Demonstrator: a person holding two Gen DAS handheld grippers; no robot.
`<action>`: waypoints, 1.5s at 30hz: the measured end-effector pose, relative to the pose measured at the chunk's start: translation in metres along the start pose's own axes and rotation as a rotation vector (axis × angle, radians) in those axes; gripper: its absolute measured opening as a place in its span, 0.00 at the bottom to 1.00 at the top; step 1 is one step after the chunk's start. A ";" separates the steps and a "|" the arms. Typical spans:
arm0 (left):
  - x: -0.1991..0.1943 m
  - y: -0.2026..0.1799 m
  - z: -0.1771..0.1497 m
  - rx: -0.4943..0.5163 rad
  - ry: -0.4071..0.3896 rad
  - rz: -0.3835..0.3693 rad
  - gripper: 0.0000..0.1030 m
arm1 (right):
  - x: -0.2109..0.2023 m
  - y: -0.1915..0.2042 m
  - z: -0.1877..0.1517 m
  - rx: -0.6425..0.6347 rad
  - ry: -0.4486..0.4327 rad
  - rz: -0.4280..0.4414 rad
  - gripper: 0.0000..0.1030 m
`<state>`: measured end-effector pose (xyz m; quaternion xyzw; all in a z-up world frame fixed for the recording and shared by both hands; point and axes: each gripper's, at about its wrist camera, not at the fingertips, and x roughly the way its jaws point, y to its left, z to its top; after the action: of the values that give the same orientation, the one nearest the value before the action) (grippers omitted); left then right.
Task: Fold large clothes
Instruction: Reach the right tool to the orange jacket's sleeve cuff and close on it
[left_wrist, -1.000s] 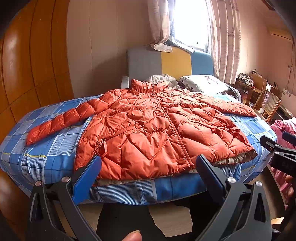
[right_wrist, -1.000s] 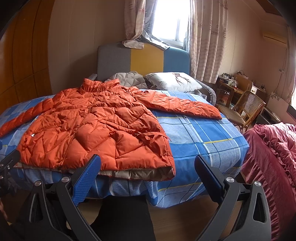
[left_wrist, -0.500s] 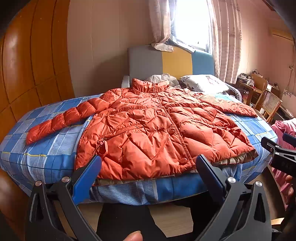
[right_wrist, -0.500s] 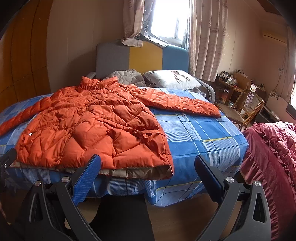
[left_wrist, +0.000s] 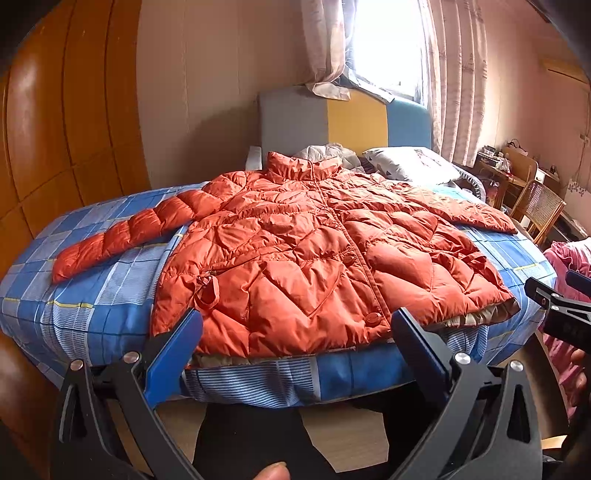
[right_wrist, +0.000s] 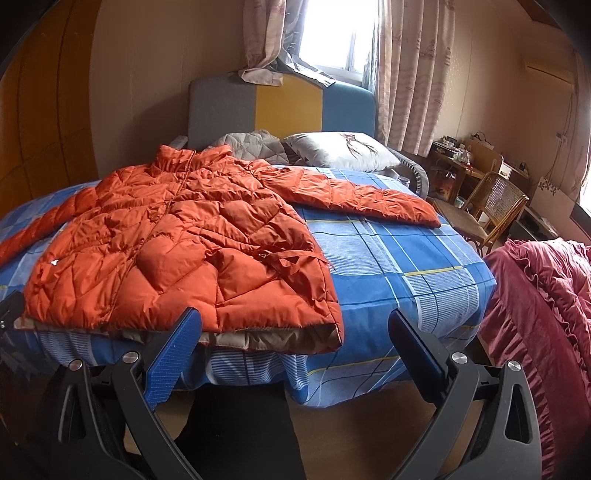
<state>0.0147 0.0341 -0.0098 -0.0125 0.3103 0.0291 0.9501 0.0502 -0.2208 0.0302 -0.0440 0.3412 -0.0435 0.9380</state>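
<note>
Orange puffer jacket (left_wrist: 306, 254) lies flat on the bed (right_wrist: 399, 266), front up, hem along the foot edge, collar toward the headboard, sleeves out sideways. Left tongs (left_wrist: 295, 343) and right tongs (right_wrist: 291, 339) both released, empty, short of the hem; left sits nearer the hem's middle.

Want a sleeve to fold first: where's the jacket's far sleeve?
In the right wrist view, the sleeve stretches rightward across the blue bedsheet, just below the pillow.
</note>
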 end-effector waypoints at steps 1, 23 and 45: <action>0.002 0.002 -0.001 -0.003 0.005 -0.003 0.98 | 0.003 -0.001 0.000 0.005 0.009 0.000 0.97; 0.129 0.108 0.040 -0.267 0.146 0.144 0.98 | 0.242 -0.200 0.064 0.593 0.284 -0.078 0.57; 0.245 0.116 0.114 -0.283 0.218 0.188 0.98 | 0.367 -0.324 0.111 1.036 0.245 -0.094 0.11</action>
<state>0.2720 0.1666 -0.0631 -0.1201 0.4038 0.1596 0.8928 0.3850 -0.5773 -0.0818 0.4149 0.3796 -0.2529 0.7873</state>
